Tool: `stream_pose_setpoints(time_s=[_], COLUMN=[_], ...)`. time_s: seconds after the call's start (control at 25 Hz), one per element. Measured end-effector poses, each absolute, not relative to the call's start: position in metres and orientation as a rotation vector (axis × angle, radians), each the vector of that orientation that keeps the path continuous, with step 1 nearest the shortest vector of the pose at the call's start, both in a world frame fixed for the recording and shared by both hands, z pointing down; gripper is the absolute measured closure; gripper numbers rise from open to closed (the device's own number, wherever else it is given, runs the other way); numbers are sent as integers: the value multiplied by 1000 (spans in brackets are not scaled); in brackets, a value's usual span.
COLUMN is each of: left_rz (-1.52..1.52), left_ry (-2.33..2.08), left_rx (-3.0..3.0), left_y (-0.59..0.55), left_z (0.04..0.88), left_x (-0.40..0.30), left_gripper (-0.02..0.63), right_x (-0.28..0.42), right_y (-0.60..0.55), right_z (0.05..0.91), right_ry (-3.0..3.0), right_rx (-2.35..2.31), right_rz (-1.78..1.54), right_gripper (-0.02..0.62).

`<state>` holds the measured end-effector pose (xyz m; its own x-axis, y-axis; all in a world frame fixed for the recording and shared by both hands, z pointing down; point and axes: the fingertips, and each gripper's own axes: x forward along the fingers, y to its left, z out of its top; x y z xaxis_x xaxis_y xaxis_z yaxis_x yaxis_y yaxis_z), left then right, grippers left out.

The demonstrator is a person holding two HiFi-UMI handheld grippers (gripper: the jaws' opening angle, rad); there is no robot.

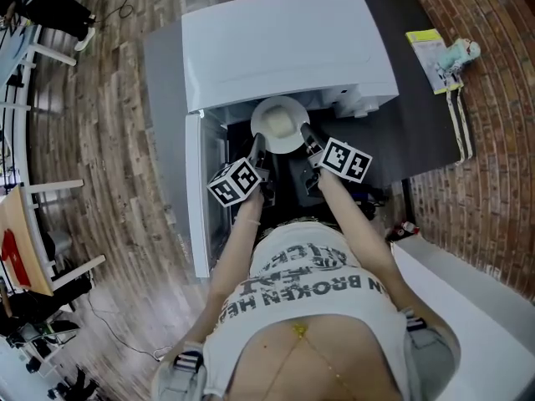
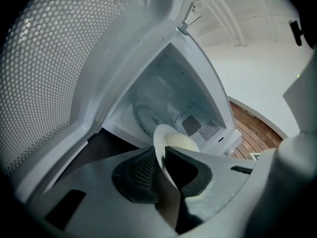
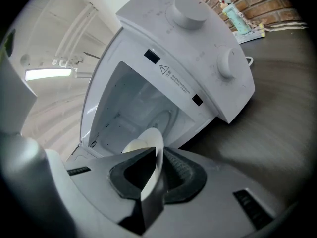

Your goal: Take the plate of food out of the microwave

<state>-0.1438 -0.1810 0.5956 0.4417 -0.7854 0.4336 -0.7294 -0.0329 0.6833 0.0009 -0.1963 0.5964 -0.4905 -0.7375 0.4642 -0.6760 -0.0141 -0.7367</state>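
A white plate (image 1: 280, 124) with a pale mound of food (image 1: 276, 121) hangs level just in front of the open white microwave (image 1: 284, 44). My left gripper (image 1: 256, 150) is shut on the plate's left rim, and my right gripper (image 1: 310, 143) is shut on its right rim. In the left gripper view the plate rim (image 2: 159, 145) stands edge-on between the pads of the left gripper (image 2: 161, 163), with the food (image 2: 182, 143) beyond. The right gripper view shows the plate rim (image 3: 154, 148) pinched in the right gripper (image 3: 157, 168). The glass turntable (image 2: 144, 115) inside is bare.
The microwave door (image 1: 197, 199) swings open to the left, its mesh window (image 2: 39, 73) close beside my left gripper. Two knobs (image 3: 187, 8) sit on the microwave's front panel. A yellow-green card (image 1: 433, 55) and a white cable (image 1: 460, 132) lie on the dark table (image 1: 418, 132).
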Motion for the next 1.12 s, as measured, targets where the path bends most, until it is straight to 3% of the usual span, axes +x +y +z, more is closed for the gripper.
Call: stream_pose_setpoints(time_s=[1.12], left_rz=[-160], left_ry=[-1396], left_rx=[1719], left_y=[-133], left_z=[579], left_x=[-119], left_gripper=[546], right_x=[23], right_y=[-159], right_z=[584], right_ry=[2269], right_rx=[-1444], right_rz=[-1559], right_gripper=[551])
